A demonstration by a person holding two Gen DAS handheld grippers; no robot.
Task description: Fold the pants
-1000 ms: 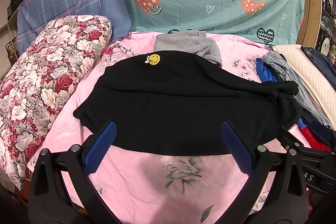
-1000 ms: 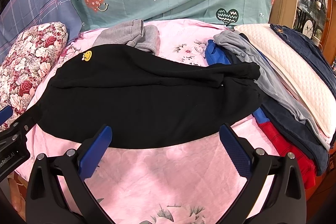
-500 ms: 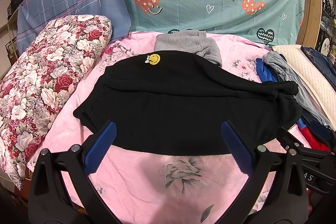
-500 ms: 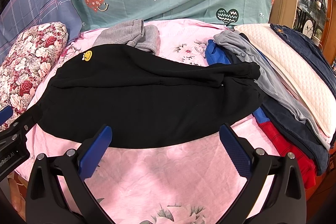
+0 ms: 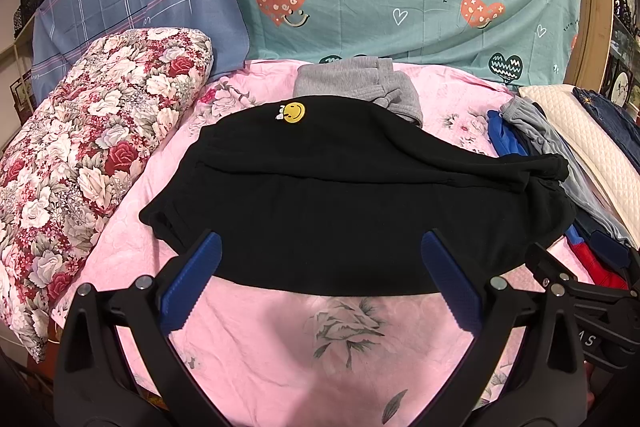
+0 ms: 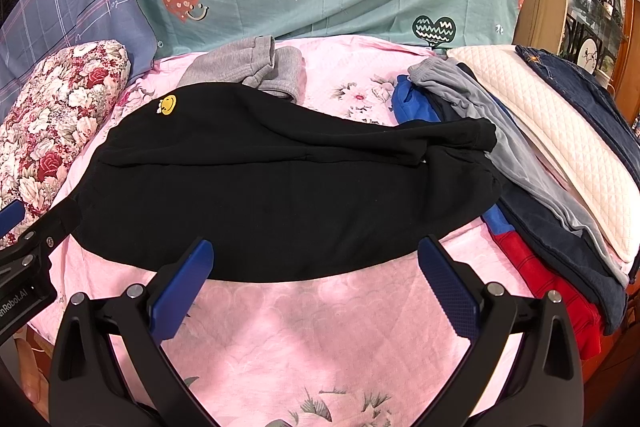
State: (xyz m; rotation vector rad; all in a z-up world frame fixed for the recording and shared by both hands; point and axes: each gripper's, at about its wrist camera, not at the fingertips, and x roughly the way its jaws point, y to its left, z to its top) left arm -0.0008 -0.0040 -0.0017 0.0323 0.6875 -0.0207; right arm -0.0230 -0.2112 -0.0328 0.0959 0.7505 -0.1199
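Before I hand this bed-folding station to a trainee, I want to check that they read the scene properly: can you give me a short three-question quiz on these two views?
1. True or false: both tongs, left and right, are open and hold nothing.
2. What lies right behind the black fabric pants with the yellow smiley patch on the pink floral bedsheet?
A. a grey knit garment
B. a folded towel
C. a blue pillow
3. Fill in: on the pants' left stands a ____-patterned red and white pillow.

Key: 1 true. 2 A, the grey knit garment. 3 floral.
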